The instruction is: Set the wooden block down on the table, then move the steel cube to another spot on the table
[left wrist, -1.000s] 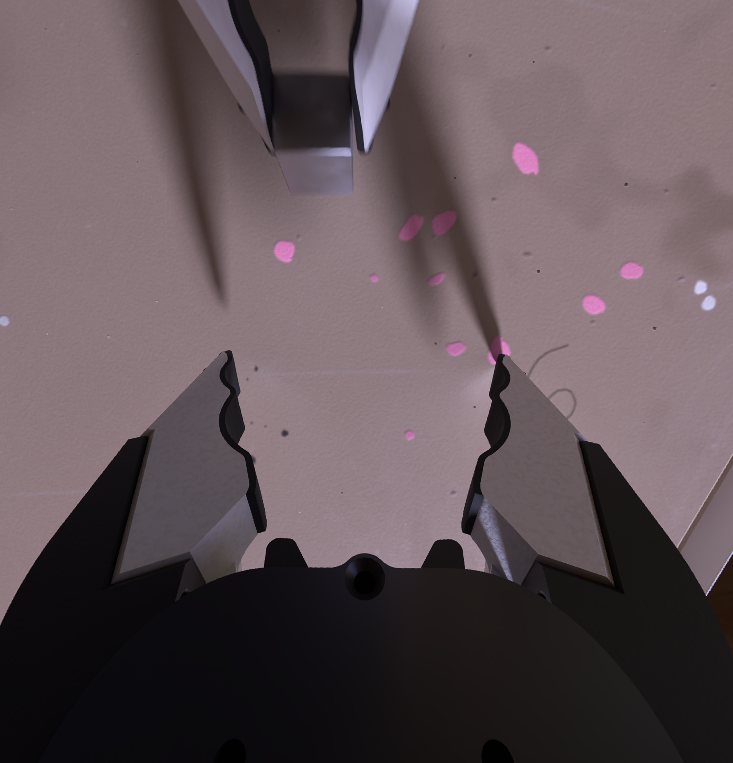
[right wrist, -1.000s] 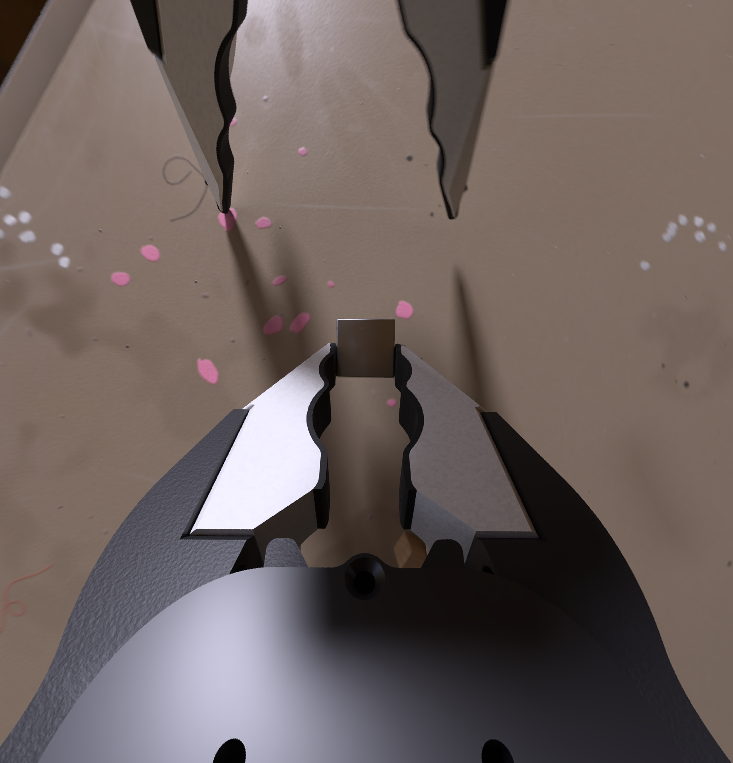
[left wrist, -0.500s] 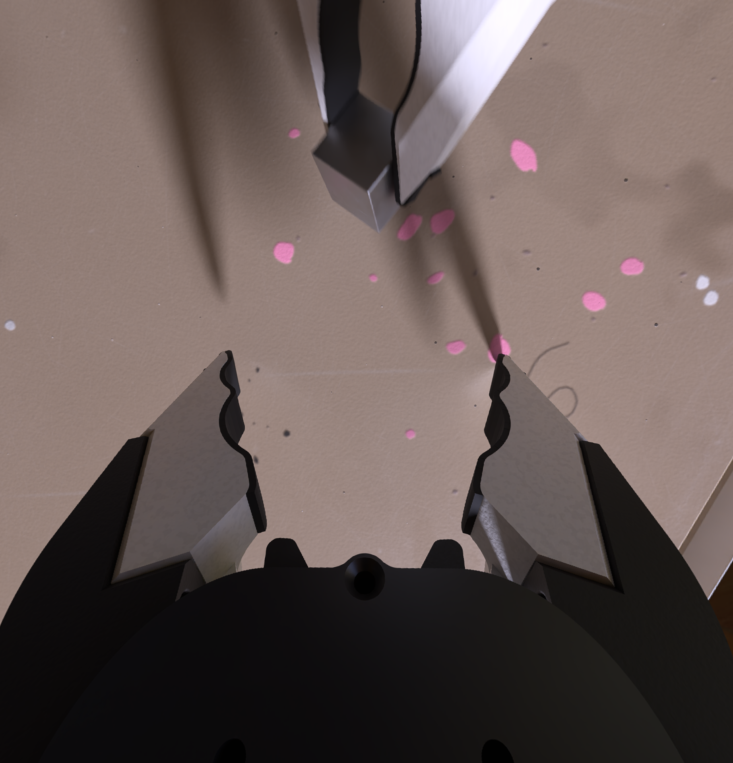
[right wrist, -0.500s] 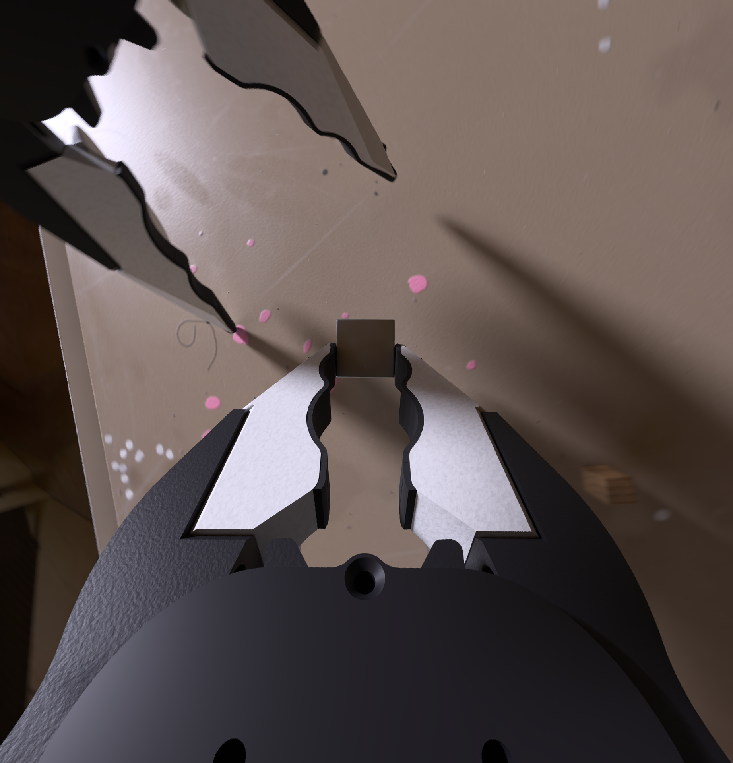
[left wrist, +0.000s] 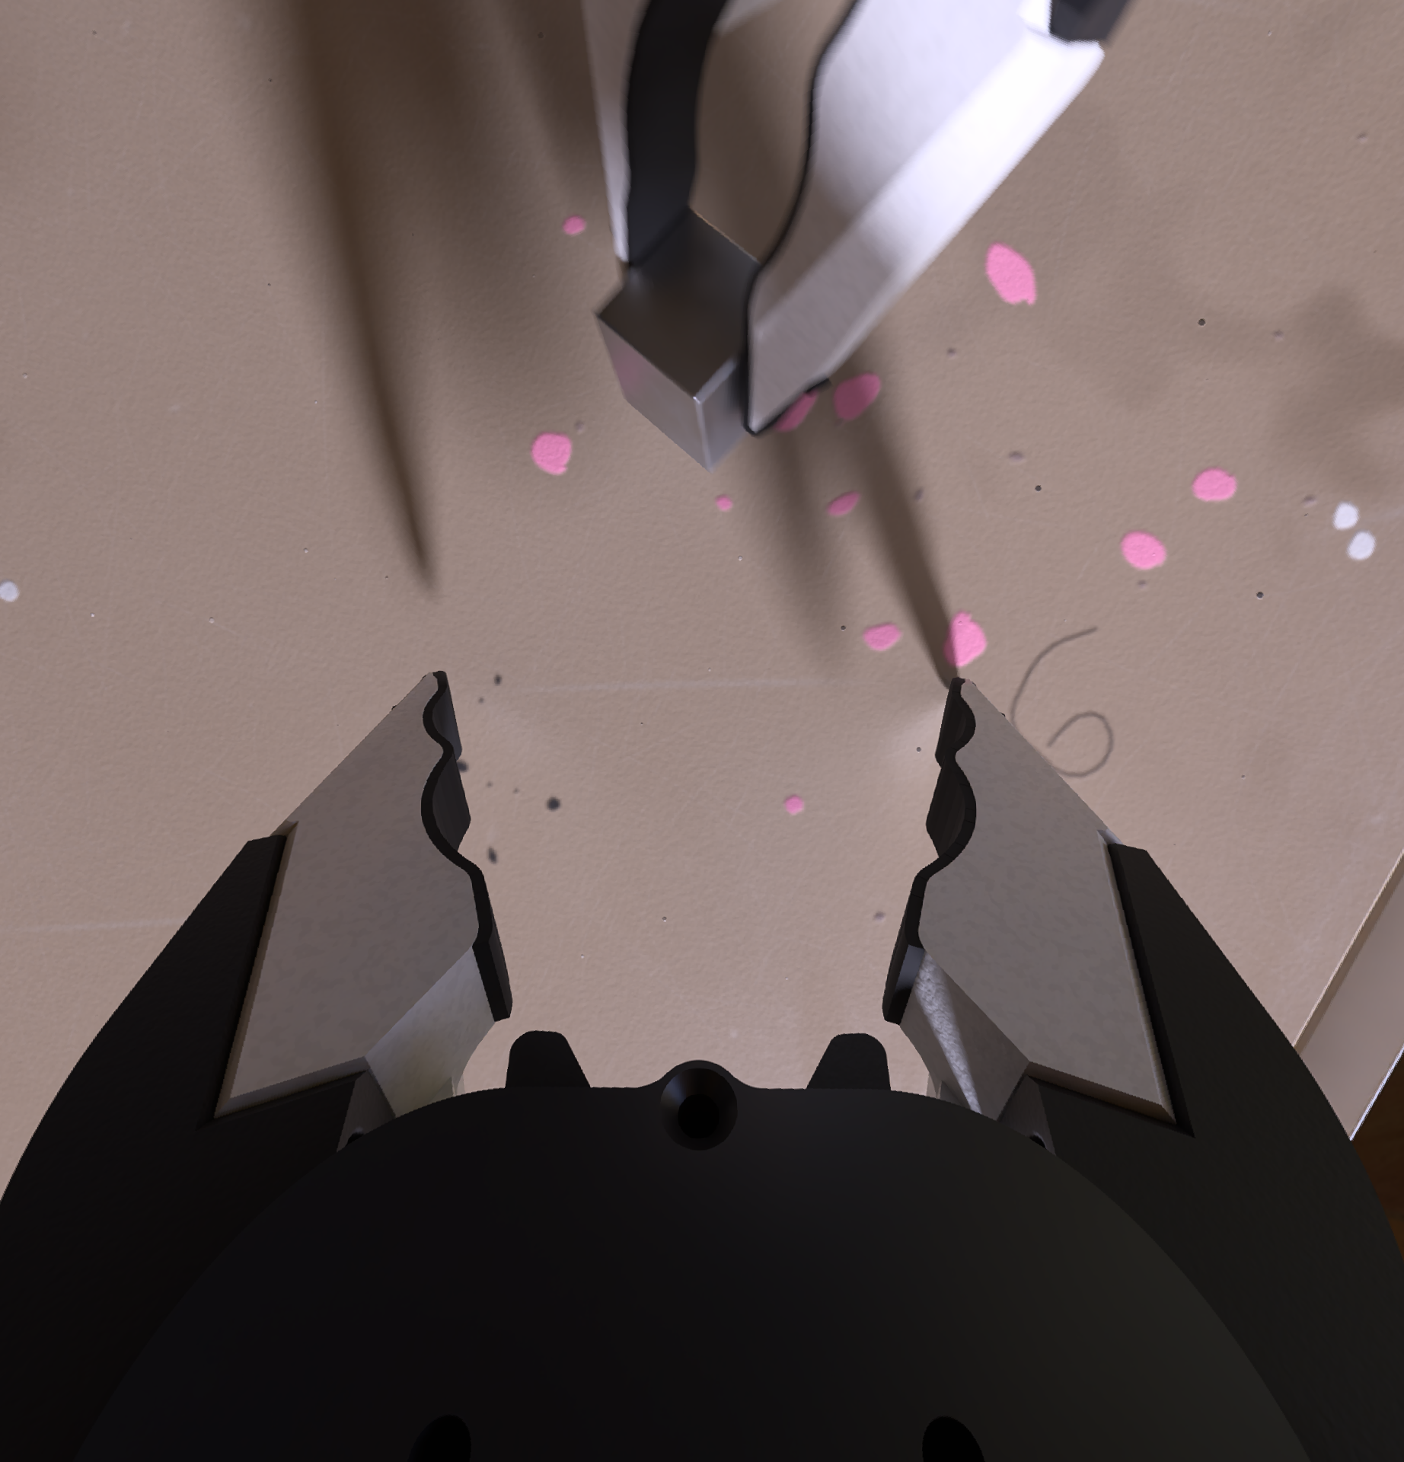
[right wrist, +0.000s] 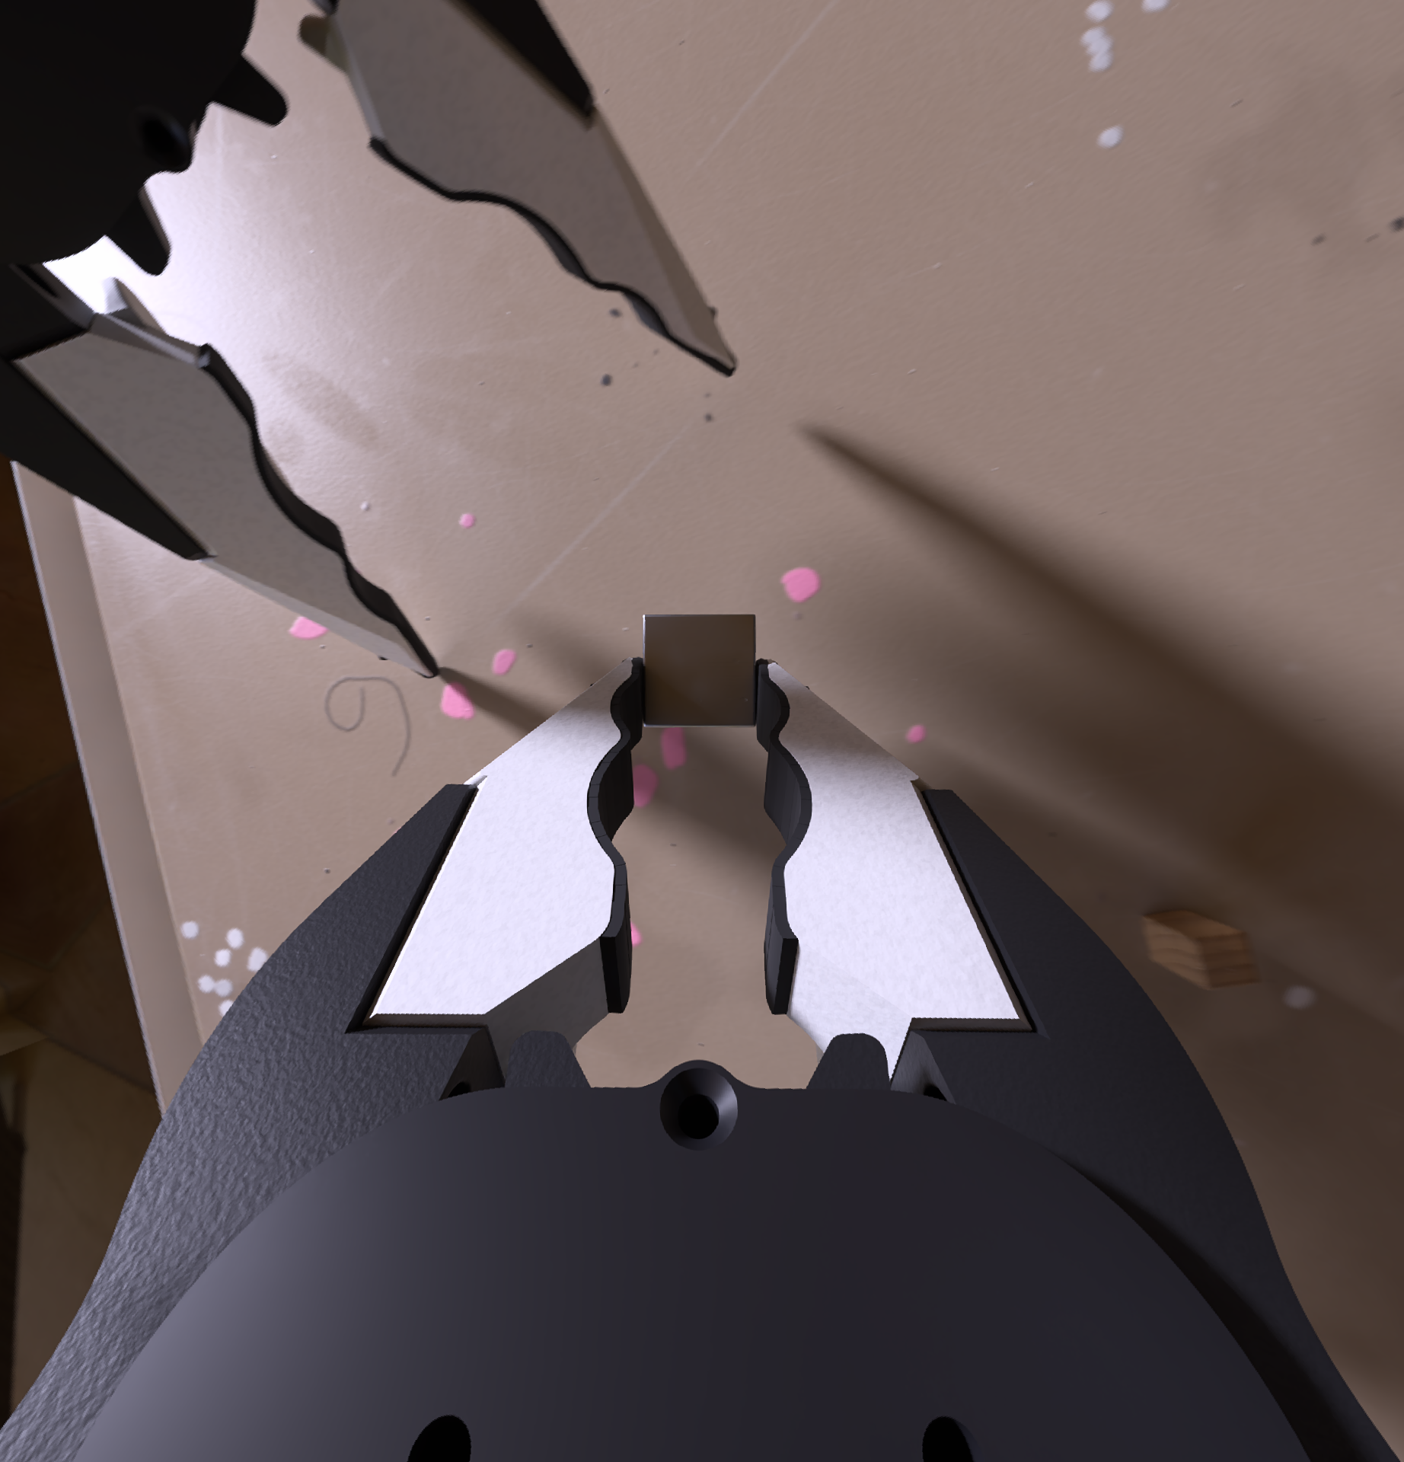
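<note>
My right gripper [right wrist: 699, 672] is shut on the steel cube [right wrist: 699, 672], a small grey metal block held between its fingertips above the table. The cube also shows in the left wrist view [left wrist: 679, 348], gripped by the right gripper [left wrist: 687, 332] at the top of the frame. My left gripper [left wrist: 695, 688] is open and empty, low over the table, and shows at the upper left of the right wrist view [right wrist: 580, 522]. The wooden block [right wrist: 1201, 959], pale with layered sides, lies on the table to the right of my right gripper.
The beige table [left wrist: 208, 316] carries pink [left wrist: 1010, 273] and white paint spots [left wrist: 1347, 518] and a thin pencil squiggle [left wrist: 1074, 732]. Its edge [left wrist: 1363, 989] runs along the right of the left wrist view and along the left of the right wrist view [right wrist: 90, 751].
My right gripper has lifted and swung with the steel cube, turning so that the wooden block and the table's edge came into its view. The left gripper has stayed still and open.
</note>
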Tool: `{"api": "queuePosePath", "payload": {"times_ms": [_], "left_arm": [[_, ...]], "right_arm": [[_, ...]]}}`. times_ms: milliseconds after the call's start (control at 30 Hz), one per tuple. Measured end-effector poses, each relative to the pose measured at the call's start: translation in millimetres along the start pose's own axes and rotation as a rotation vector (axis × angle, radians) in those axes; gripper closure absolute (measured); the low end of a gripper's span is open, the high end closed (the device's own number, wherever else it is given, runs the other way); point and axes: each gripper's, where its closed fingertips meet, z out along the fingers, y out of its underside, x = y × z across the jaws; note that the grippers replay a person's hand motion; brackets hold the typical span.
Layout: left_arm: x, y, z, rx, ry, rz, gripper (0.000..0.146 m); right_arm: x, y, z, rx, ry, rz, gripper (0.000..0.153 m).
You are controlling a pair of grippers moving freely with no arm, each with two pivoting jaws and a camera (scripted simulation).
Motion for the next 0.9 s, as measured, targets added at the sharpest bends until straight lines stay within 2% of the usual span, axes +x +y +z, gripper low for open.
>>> {"api": "queuePosePath", "payload": {"times_ms": [167, 367, 433, 533, 667, 733, 767, 900], "left_arm": [[-1.1, 0.3, 0.2, 0.008, 0.003, 0.000, 0.024], [-0.5, 0.9, -0.8, 0.007, 0.003, 0.000, 0.024], [-0.7, 0.6, -0.2, 0.009, 0.003, -0.001, 0.025], [-1.1, -0.2, 0.2, 0.011, 0.005, -0.005, 0.025], [-0.7, -0.5, -1.0, 0.020, 0.011, -0.013, 0.025], [-0.6, -0.5, -0.8, 0.021, 0.010, -0.012, 0.025], [-0.5, -0.6, -0.8, 0.022, 0.010, -0.013, 0.024], [-0.4, -0.8, -1.0, 0.024, 0.012, -0.017, 0.024]], "right_arm": [[-2.7, 8.4, 18.4, -0.018, 0.070, -0.038, 0.125], [14.4, 5.4, 18.0, -0.011, 0.112, -0.092, 0.124], [16.0, 2.5, 13.7, 0.006, 0.114, -0.103, 0.114], [3.1, -2.4, 11.0, 0.050, 0.061, -0.057, 0.108], [-0.3, -4.2, 22.5, 0.061, 0.085, -0.044, 0.089], [4.4, -4.5, 26.9, 0.057, 0.101, -0.046, 0.085], [6.9, -5.3, 27.7, 0.062, 0.109, -0.051, 0.086], [11.2, -4.3, 26.7, 0.081, 0.107, -0.025, 0.109]]}}
